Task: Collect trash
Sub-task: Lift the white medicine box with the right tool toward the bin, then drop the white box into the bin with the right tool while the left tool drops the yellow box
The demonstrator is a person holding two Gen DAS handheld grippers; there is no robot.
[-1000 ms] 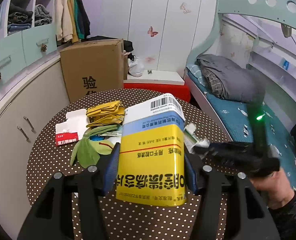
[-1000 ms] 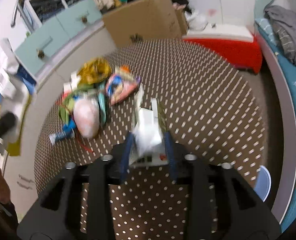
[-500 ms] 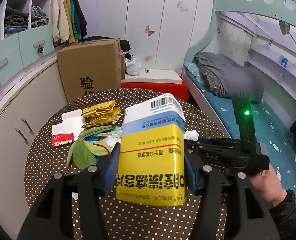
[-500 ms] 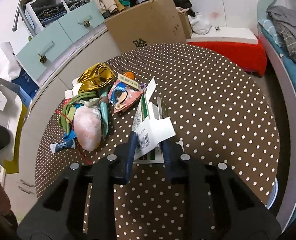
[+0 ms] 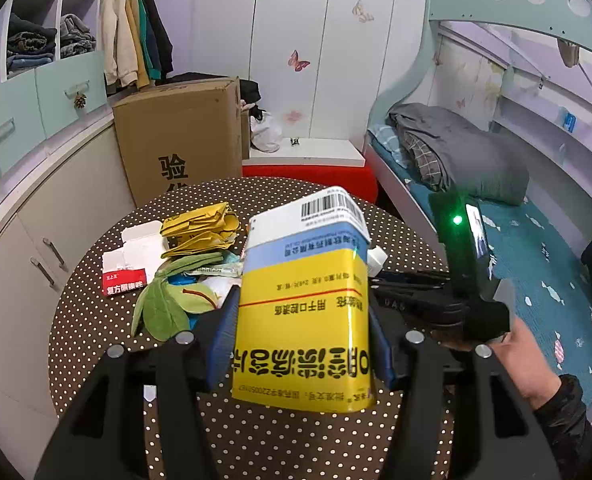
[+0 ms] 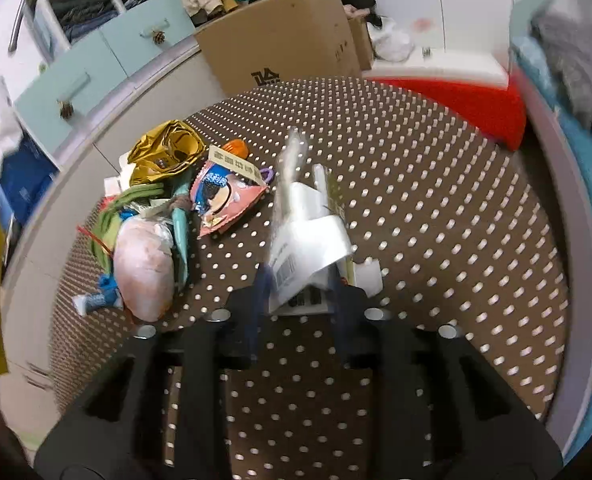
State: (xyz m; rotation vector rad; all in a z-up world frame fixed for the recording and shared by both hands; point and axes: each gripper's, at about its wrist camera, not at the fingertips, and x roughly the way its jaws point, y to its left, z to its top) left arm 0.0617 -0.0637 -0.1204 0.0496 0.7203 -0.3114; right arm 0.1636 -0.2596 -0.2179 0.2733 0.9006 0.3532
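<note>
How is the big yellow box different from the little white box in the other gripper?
The yellow box looks much bigger and is yellow and blue; the white box looks smaller and is mostly white. The yellow box keeps its boxy shape, while the white box has flaps sticking open. Both carry a barcode, and each sits between gripper fingers above the dotted table.

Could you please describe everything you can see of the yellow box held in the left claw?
The yellow, blue and white cardboard box is clamped upright, slightly tilted, between the blue pads of the left claw, above the brown polka-dot table. Its large front print reads upside down; a blue band and a white end with a barcode sit on top. It looks glossy and closed, touching only the pads.
</note>
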